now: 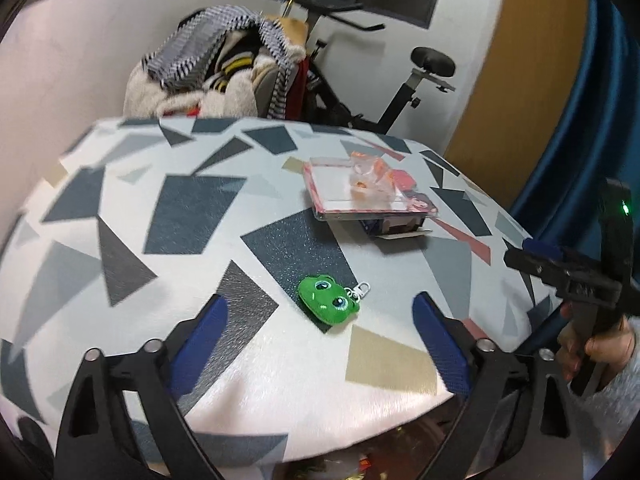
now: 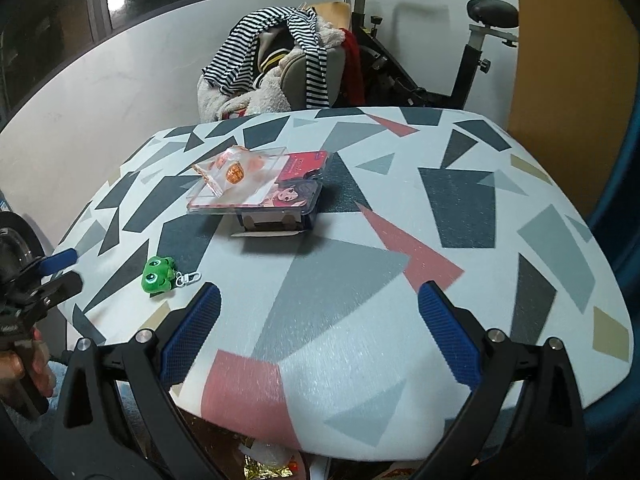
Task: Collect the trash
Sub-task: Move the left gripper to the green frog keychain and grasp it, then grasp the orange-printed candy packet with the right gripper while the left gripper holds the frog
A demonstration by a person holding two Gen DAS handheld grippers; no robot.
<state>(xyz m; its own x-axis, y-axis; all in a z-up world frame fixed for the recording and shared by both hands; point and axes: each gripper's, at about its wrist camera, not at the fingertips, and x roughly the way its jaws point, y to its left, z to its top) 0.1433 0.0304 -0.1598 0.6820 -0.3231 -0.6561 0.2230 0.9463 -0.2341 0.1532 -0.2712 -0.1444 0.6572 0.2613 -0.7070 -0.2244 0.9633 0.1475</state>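
Behind the table, with its cloth of grey, dark and pink shards, stand a chair heaped with clothes and an exercise bike at 12 o'clock. On the cloth, at 11 o'clock from the right gripper, lies the trash: a clear crumpled wrapper on top of a flat plastic package. The wrapper looks light, soft and slippery, so I would pinch its raised fold. A green frog keychain lies between the wide-open jaws of the left gripper; the right gripper is also open and empty.
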